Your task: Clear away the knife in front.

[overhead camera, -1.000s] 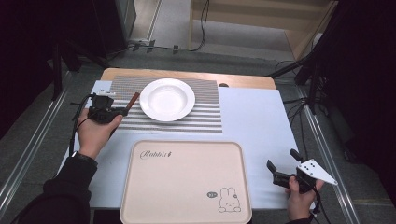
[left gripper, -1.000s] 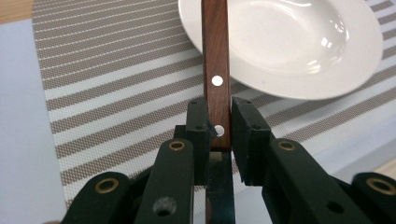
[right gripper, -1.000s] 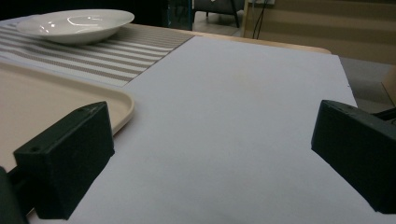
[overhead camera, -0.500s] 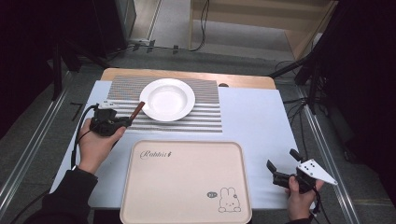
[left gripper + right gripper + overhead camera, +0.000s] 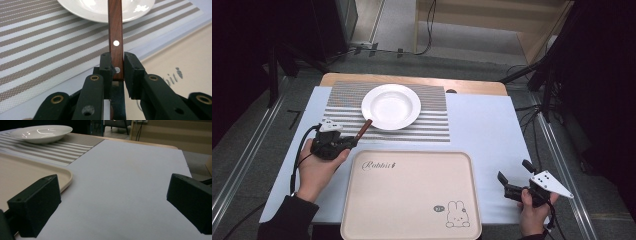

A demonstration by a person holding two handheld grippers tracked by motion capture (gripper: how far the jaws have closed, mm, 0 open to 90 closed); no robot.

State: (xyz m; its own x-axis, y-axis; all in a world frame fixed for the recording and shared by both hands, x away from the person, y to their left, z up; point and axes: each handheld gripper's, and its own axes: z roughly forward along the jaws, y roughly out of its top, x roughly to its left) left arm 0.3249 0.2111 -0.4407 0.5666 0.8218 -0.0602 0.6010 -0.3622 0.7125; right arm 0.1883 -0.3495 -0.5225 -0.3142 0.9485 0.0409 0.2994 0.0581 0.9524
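Wooden handle (image 5: 115, 37): dark reddish-brown, flat-sided, with two pale metal rivets. It is pinched at its near end between the black jaws of the left claw (image 5: 117, 68), and its far end reaches the near rim of the plate (image 5: 391, 106); whether it touches the rim cannot be told. What sort of utensil it belongs to is not clear, the working end being hidden.

In the high view the left claw (image 5: 343, 142) sits near the left edge of the surface (image 5: 484, 125), just off the tray's far-left corner, the left hand (image 5: 318, 167) beneath it with the forearm running in from the near edge.

The plate is white, round, glossy, shallow and empty. It rests on a woven placemat (image 5: 432, 125) striped grey-brown and white, toward the far edge of the surface.

The tray (image 5: 409, 197) is beige, rectangular with rounded corners and a raised lip, printed with a rabbit and script lettering. It lies at the near edge and holds nothing.

The right claw (image 5: 514, 182), held in the right hand (image 5: 534, 212) at the near-right corner, has its jaws spread wide over bare pale cloth, gripping nothing.
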